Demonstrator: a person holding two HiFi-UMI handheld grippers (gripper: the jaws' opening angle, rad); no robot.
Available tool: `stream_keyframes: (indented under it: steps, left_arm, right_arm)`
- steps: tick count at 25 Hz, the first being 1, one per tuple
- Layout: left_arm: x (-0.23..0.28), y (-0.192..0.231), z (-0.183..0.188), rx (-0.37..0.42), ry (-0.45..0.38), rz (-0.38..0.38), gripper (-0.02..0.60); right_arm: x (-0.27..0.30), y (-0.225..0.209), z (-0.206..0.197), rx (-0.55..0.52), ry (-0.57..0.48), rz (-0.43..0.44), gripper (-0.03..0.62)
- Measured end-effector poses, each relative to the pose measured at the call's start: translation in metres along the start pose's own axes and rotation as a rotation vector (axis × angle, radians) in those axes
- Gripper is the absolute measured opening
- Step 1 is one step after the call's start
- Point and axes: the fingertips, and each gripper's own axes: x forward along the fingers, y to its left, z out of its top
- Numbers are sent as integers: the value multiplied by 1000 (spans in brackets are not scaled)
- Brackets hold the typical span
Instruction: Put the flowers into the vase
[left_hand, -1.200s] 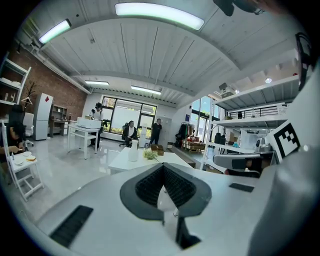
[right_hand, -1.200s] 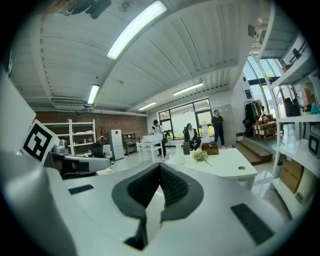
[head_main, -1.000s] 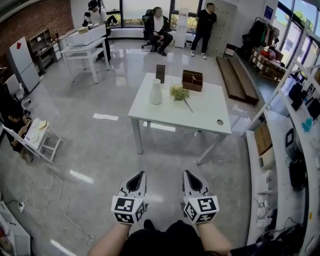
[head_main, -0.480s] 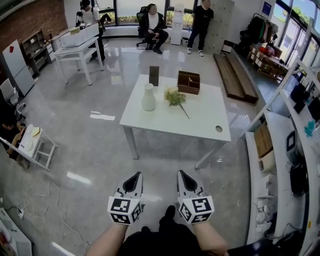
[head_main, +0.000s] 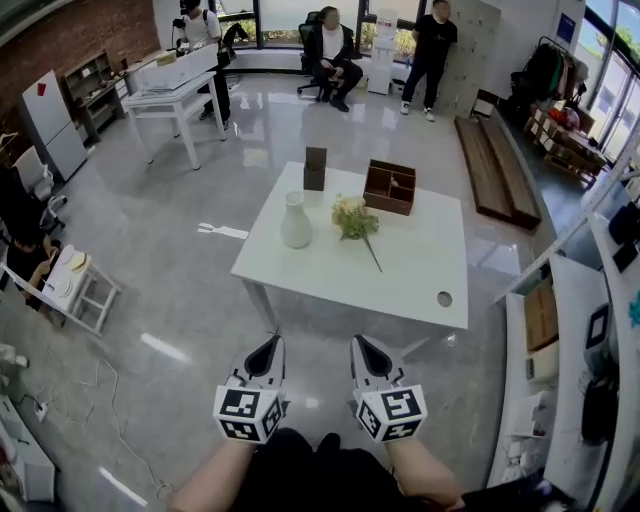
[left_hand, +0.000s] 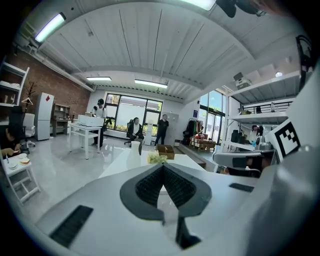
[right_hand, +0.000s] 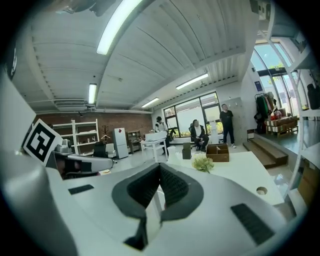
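Observation:
A white vase (head_main: 295, 220) stands upright on the white table (head_main: 400, 280), left of centre. A bunch of pale flowers (head_main: 352, 217) with a long stem lies on the tabletop just right of the vase. Both grippers hang side by side over the floor, short of the table's near edge. My left gripper (head_main: 266, 352) is shut and holds nothing. My right gripper (head_main: 366, 350) is shut and empty too. The vase (left_hand: 135, 148) and flowers (left_hand: 156, 158) show ahead in the left gripper view; the flowers (right_hand: 202, 162) lie ahead in the right gripper view.
A brown wooden box (head_main: 391, 187) and a small dark block (head_main: 315, 168) stand at the table's far edge. A round hole (head_main: 444, 298) is near its front right corner. Three people are at the far end of the room. A counter (head_main: 560, 340) runs along the right.
The table has come nearer in the head view as the person walks toward it. Both grippers have travelled forward together, still shut.

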Motion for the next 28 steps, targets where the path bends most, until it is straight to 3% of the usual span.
stream_keyframes:
  steps: [7,18,28]
  left_arm:
    - [65,29,12,-9,3,3,3]
    - [179,113,63,16,14,-97,3]
    - [232,125,60,-6,72,-120,3]
  right_arm:
    - [69,-28,11,-10,8,8,2]
    - [224,-44,55,5,-4,-54,2]
    - [275,-67,57,7,35,-44,2]
